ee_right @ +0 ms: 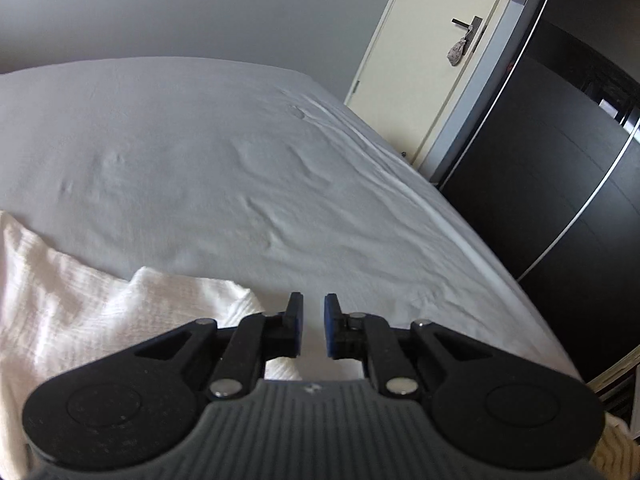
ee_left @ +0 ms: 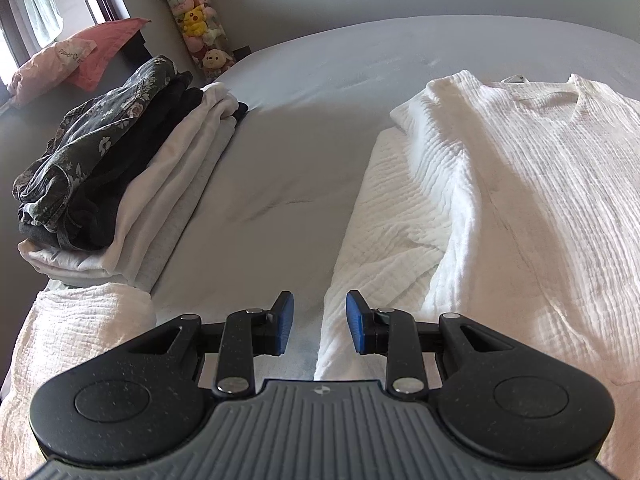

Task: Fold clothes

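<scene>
The white top (ee_left: 520, 184) lies flat on the bed (ee_left: 320, 80), out in the middle, with 1 side already folded in. The rest is still to fold. Its neck points to the far edge of the bed, so its long way runs from near to far. A pile of folded clothes (ee_left: 120, 176) sits by the left edge. The left gripper (ee_left: 320, 320) has its fingers spread and holds nothing. The right gripper (ee_right: 313, 324) has its fingers a little apart, also with nothing in them.

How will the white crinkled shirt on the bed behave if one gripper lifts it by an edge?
The white shirt is probably floppy: its folded-in sleeve already drapes in soft creases. It is likely to sag and unfold if lifted at one point. Its crinkled weave looks grippy, so it should drag on the sheet rather than slide.
</scene>
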